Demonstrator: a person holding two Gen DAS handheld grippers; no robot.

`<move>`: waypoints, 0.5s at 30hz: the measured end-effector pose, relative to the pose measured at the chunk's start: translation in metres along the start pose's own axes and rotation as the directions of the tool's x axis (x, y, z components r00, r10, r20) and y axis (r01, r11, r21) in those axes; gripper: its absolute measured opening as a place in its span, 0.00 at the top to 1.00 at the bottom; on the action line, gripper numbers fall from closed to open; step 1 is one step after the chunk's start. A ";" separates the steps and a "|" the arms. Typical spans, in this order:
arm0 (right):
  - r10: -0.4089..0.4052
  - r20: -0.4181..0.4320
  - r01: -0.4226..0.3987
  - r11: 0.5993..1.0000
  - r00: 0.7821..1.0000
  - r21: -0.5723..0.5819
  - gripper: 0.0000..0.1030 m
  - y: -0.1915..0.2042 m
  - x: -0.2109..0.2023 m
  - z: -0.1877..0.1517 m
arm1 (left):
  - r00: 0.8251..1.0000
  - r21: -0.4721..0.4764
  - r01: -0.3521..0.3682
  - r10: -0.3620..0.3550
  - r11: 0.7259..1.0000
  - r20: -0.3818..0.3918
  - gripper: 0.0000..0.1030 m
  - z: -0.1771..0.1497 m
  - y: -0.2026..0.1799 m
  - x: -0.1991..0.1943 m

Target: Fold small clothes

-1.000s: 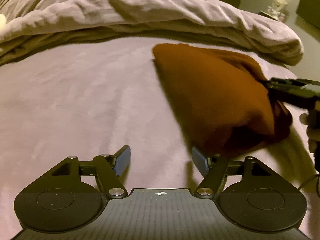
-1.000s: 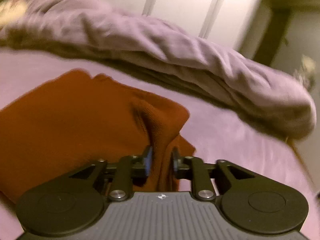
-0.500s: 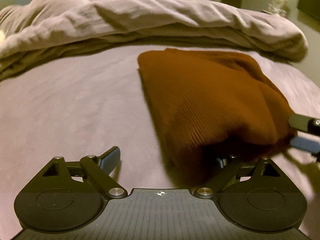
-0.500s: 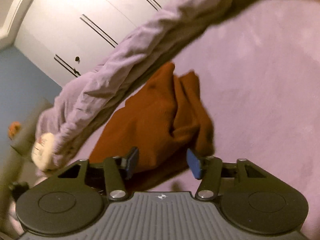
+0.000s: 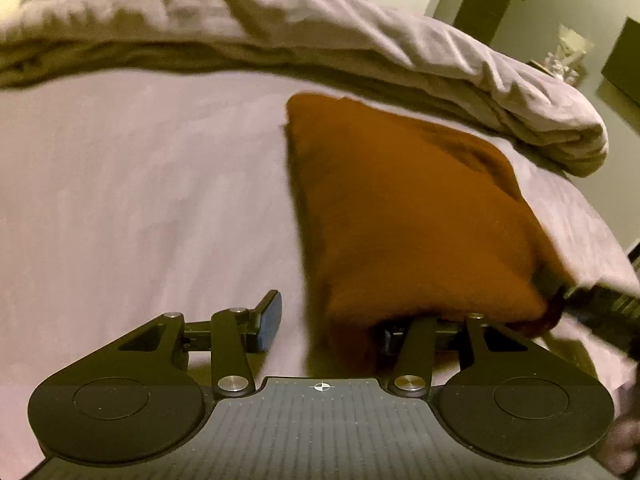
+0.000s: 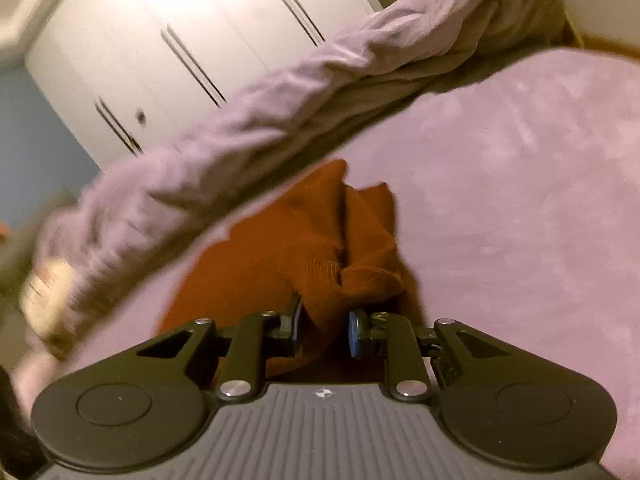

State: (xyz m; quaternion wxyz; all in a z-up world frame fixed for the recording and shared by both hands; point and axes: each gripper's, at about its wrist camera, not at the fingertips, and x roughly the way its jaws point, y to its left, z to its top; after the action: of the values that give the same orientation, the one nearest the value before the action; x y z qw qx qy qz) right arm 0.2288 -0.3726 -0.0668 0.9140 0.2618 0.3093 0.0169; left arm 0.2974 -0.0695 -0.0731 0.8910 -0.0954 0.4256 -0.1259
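The rust-brown knit garment (image 5: 404, 216) lies folded on the mauve bed sheet (image 5: 140, 200), its near edge draped over the right finger of the left gripper (image 5: 328, 326). That gripper's 2 fingers stand wide apart, the left one bare on open sheet. The right gripper (image 6: 323, 330) pinches a bunched corner of the knit between its blue pads (image 6: 354, 332). A rumpled duvet (image 5: 360, 40) borders the far side; bare sheet spreads to the left, white wardrobe doors (image 6: 168, 40) beyond.

dim warm light; mauve bed sheet (image 5: 140, 184), rumpled duvet (image 5: 360, 48) behind, white wardrobe doors (image 6: 168, 40).
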 end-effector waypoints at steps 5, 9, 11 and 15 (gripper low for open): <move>-0.007 -0.068 0.002 0.997 0.998 -0.081 0.74 -0.002 0.009 -0.004 | 0.999 0.166 -0.001 0.006 0.986 -0.033 0.36 -0.001 -0.001 -0.021; -0.089 0.024 0.092 0.981 0.996 -0.170 0.52 0.008 -0.022 0.005 | 0.998 0.215 0.004 -0.017 0.977 0.056 0.30 0.007 0.000 -0.061; -0.146 0.083 0.160 0.965 0.986 -0.209 0.52 0.013 -0.029 0.007 | 0.995 0.187 -0.006 -0.012 0.982 0.098 0.25 0.017 -0.003 -0.066; -0.114 0.078 0.131 0.958 0.990 -0.255 0.62 0.033 -0.013 0.012 | 0.992 0.138 -0.054 0.037 0.989 0.121 0.25 0.040 -0.020 -0.049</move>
State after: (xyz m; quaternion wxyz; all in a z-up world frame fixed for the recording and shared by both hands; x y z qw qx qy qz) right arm 0.2293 -0.3523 -0.0350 0.9490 0.1206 0.2914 -0.0075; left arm 0.2963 -0.0707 -0.0071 0.9218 -0.0296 0.3641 -0.1296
